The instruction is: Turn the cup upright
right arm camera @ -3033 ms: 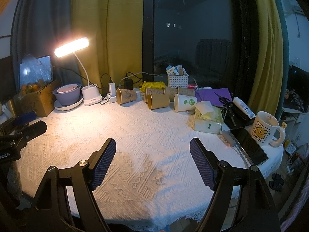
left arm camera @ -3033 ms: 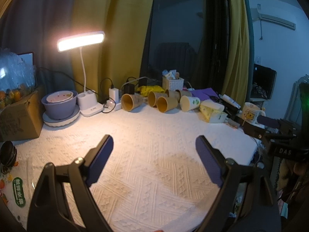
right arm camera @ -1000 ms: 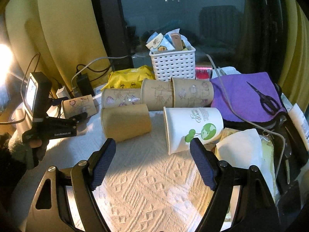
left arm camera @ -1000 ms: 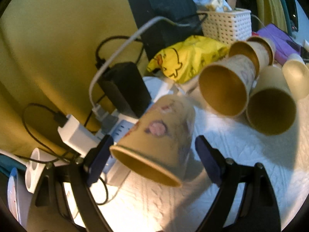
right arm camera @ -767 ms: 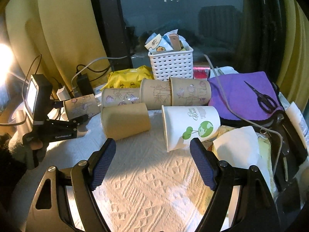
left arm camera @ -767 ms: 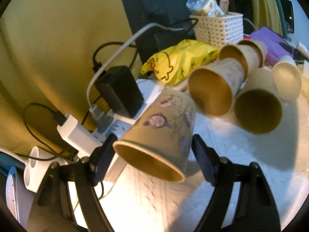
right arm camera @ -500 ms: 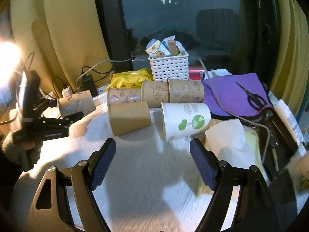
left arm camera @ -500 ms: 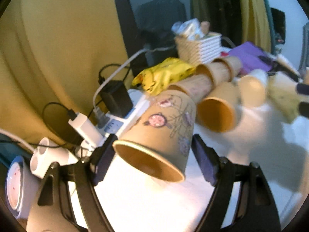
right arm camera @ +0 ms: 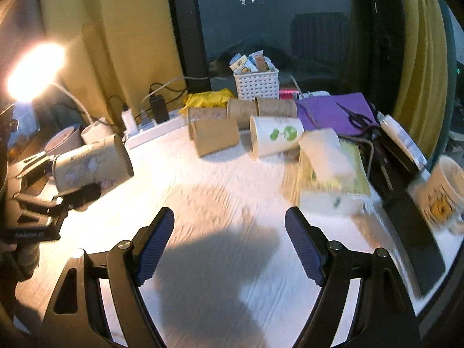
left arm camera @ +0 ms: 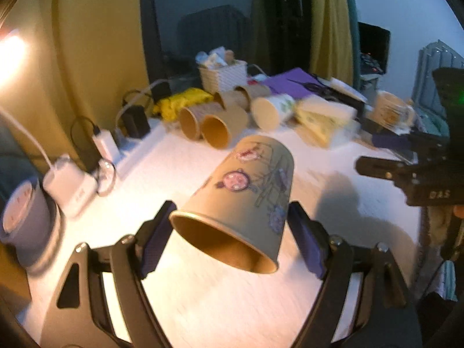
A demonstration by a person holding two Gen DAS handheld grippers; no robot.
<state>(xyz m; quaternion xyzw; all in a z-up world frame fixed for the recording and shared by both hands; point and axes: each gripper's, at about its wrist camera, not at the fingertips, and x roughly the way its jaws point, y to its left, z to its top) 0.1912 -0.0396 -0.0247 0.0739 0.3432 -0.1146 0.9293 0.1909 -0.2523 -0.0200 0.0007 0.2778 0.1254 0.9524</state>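
left gripper (left arm camera: pixel 232 232): clamped on paper cup (left arm camera: pixel 246 197); cup off the table (left arm camera: pixel 179 168), lying tilted, mouth toward camera
right gripper (right arm camera: pixel 229 246): fingers apart, nothing between them; above the table

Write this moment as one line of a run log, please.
left gripper: shut on paper cup, lifted above the table, mouth toward camera | right gripper: open, empty | cup not yet upright

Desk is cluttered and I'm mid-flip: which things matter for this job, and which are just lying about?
In play: left gripper, shut on the printed paper cup; right gripper, open, empty.

Lying about: white basket, scissors, mug, lamp.
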